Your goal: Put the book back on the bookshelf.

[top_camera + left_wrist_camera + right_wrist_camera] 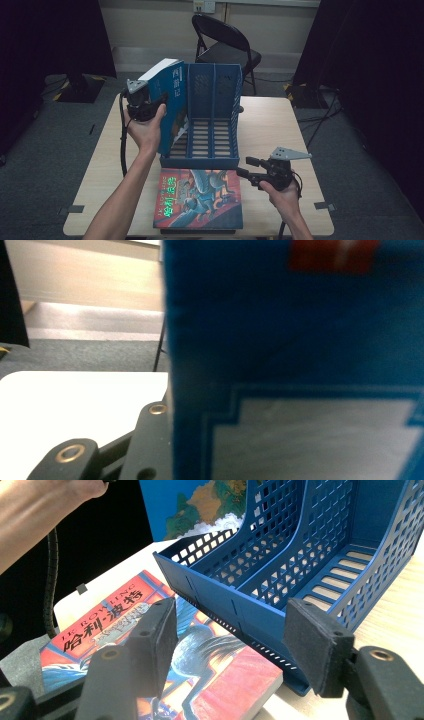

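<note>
Table (280, 130): held rack + flat book.
Rack (215, 115): blue, mid-table, upright.
Flat book (200, 200): lay in front of rack, near edge.
Blue book (172, 100): upright, tilted, in rack's left slot.
L gripper (150, 102): clamped on blue book.
R gripper (244, 167): jaws apart, empty, just beside flat book.

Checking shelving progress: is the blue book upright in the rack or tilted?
Tilted: the blue book, held by the left tool, leans in the rack's left slot.

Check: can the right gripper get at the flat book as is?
Probably yes. The right gripper, jaws open with nothing between them, sits just beside the flat book, with nothing between. The rack stands just behind the book.
</note>
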The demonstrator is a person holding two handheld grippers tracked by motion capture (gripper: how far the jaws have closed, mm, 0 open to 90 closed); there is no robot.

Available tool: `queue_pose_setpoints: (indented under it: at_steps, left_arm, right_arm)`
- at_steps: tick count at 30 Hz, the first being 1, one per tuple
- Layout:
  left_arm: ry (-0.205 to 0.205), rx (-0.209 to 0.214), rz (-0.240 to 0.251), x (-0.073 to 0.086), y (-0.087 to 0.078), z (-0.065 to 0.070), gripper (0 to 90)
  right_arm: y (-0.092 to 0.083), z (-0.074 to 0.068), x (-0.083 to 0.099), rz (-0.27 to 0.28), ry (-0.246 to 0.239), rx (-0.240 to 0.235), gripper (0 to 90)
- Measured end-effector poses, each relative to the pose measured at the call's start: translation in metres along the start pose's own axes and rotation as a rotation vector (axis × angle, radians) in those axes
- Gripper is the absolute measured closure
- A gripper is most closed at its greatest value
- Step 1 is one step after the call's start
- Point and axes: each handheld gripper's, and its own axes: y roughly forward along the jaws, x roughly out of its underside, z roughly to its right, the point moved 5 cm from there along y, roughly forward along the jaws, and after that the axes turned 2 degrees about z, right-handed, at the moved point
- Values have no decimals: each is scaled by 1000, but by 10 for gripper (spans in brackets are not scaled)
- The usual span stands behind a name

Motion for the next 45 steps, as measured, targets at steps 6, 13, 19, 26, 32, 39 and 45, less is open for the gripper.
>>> queue_pose_setpoints:
  at_steps: [6,13,19,26,32,39,45]
  left_arm:
    - [7,6,2,6,5,3,620]
    - [28,-7,8,18,11,9,619]
    - [35,-2,17,27,11,8,620]
    - [56,-4,19,43,13,12,619]
    - [53,1,22,53,13,9,619]
    - [83,4,19,69,13,10,618]
    - [94,20,8,75,6,10,614]
  right_arm:
    - [2,0,1,-5,2,-3,378]
    - [2,1,1,-6,3,1,378]
    - [2,2,3,-11,4,1,378]
    - [2,3,4,-15,2,2,379]
    - [4,3,5,-21,-1,1,380]
    - [4,2,5,-23,-2,1,381]
    - [5,1,5,-24,-7,0,380]
